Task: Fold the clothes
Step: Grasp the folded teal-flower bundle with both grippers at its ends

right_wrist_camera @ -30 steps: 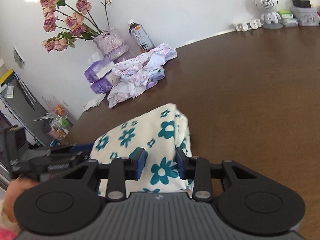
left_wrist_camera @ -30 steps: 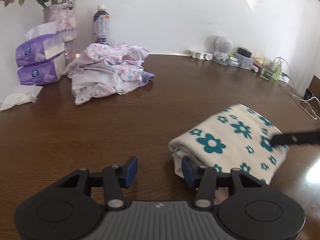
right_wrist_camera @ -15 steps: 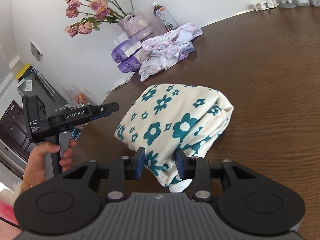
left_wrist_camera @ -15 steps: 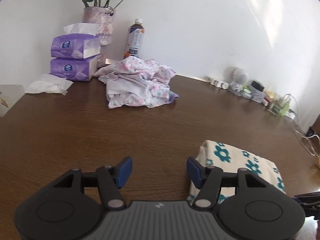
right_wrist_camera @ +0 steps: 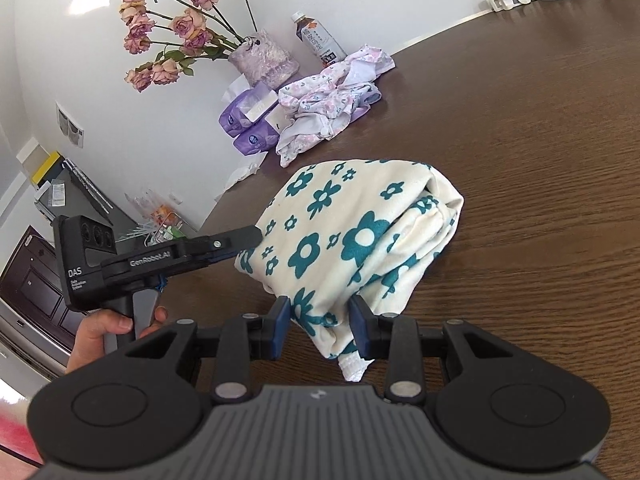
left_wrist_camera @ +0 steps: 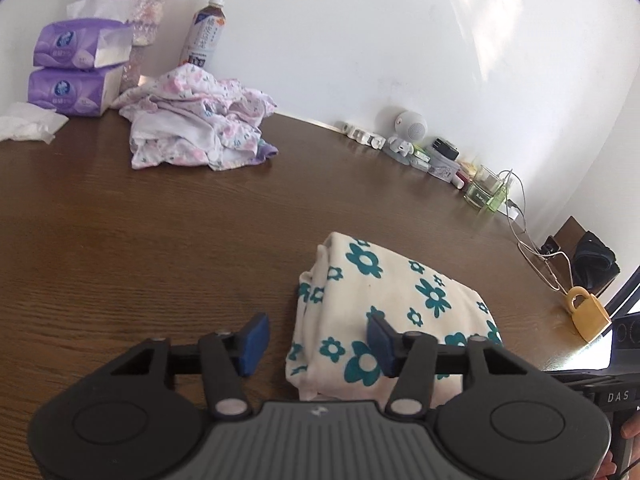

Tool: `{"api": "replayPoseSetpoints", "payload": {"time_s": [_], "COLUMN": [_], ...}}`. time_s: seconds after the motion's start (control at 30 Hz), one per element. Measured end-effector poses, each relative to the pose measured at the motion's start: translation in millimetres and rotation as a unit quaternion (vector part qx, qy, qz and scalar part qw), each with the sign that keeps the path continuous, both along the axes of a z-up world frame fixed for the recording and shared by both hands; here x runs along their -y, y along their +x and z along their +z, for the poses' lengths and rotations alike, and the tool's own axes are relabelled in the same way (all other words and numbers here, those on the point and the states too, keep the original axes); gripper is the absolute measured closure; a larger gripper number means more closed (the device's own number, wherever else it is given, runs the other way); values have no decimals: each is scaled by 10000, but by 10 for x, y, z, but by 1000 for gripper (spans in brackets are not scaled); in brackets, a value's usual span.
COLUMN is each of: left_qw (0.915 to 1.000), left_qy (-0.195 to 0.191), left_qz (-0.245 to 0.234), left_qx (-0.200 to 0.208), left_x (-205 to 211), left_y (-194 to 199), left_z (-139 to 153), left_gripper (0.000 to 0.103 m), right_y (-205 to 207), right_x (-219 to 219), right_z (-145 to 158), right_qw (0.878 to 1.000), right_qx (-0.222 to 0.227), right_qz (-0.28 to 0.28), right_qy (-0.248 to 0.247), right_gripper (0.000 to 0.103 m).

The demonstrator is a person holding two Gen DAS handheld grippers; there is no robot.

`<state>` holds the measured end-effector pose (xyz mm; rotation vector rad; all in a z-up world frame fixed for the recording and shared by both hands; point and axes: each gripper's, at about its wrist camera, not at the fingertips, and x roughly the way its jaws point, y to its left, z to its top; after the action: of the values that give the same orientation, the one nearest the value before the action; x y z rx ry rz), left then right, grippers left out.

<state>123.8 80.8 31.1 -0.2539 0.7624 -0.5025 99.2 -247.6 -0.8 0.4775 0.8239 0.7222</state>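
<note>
A folded cream cloth with teal flowers [left_wrist_camera: 400, 296] lies on the brown table [left_wrist_camera: 160, 240]. My left gripper [left_wrist_camera: 316, 340] is open, low over the table. Its right finger [left_wrist_camera: 380, 340] is over the cloth and its left finger over bare wood, so the cloth's left edge lies between them. In the right wrist view the same cloth [right_wrist_camera: 352, 224] bulges up, and my right gripper [right_wrist_camera: 319, 326] is shut on its near corner. There the left gripper [right_wrist_camera: 244, 238], held by a hand [right_wrist_camera: 108, 328], reaches the cloth's left side.
A loose pile of pink-flowered clothes [left_wrist_camera: 200, 132] lies at the back, beside purple tissue packs [left_wrist_camera: 76, 68], a bottle [left_wrist_camera: 204, 36] and a vase of roses [right_wrist_camera: 264, 60]. Small gadgets [left_wrist_camera: 440, 156], cables and a yellow padlock [left_wrist_camera: 586, 312] line the right edge.
The left gripper has swung right and closer, so the cloth's left edge now sits between its open fingers. The right gripper keeps its hold on the cloth's corner.
</note>
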Motion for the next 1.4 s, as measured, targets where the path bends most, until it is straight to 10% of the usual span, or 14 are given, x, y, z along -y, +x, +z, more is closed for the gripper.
{"api": "replayPoseSetpoints", "payload": {"time_s": [0.27, 1.3, 1.4], "left_qw": [9995, 9897, 9878], "left_qy": [-268, -1285, -1318], "left_qz": [26, -296, -389], "left_qx": [-141, -551, -737], "left_x": [-29, -194, -176], "left_y": [80, 156, 137], "left_z": [-25, -67, -136], "left_gripper": [55, 53, 80], "right_y": [166, 206, 141], "right_x": [295, 310, 237], "right_z": [-38, -162, -198], "right_qw": [9964, 9918, 9922], "right_qx": [-68, -609, -728], "right_qz": [-764, -831, -603], "right_qy": [370, 752, 810], "right_gripper": [65, 60, 61]}}
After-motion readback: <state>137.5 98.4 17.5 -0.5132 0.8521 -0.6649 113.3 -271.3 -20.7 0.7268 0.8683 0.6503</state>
